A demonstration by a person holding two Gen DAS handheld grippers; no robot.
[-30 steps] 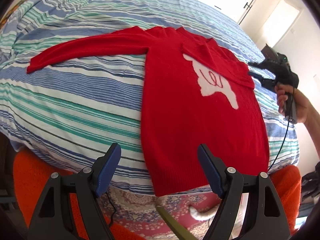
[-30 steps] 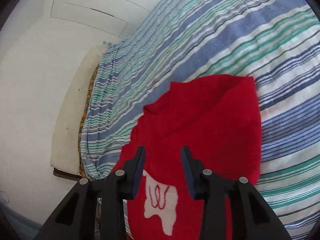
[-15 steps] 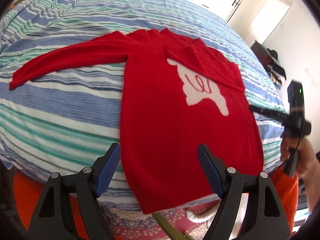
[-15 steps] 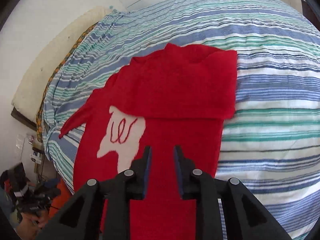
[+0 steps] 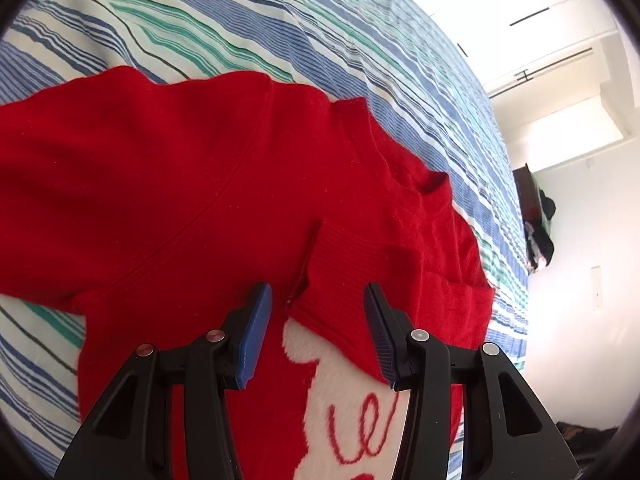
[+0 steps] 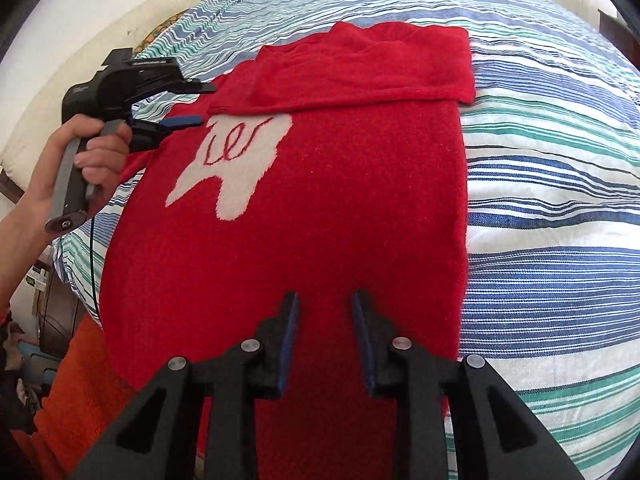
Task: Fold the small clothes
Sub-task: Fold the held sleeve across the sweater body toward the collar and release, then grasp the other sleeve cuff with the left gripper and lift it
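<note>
A red sweater [image 6: 320, 208] with a white motif [image 6: 236, 156] lies flat on the striped bed. One sleeve [image 6: 360, 76] is folded across its chest. The other sleeve [image 5: 120, 184] stretches out to the left. My left gripper [image 5: 318, 308] hovers just over the folded sleeve's ribbed cuff [image 5: 340, 280]; its jaws are closing, and the blue pads stand apart on either side of the cuff without pressing it. From the right wrist, the left gripper [image 6: 202, 104] sits at the motif's upper left, held by a hand [image 6: 96, 156]. My right gripper [image 6: 325, 312] is above the sweater's lower body, jaws opening slightly, nothing between them.
A blue, green and white striped bedspread [image 6: 552, 184] covers the bed. A cream pillow or headboard [image 6: 60, 64] lies at the far left. An orange cloth [image 6: 76, 392] hangs by the near edge. White wardrobe doors [image 5: 532, 28] and dark furniture with clothes [image 5: 538, 220] stand beyond the bed.
The left gripper travelled from the hem up to the chest and folded cuff, with its jaws narrower. The right gripper pulled back toward the hem, and the left gripper now shows in its view.
</note>
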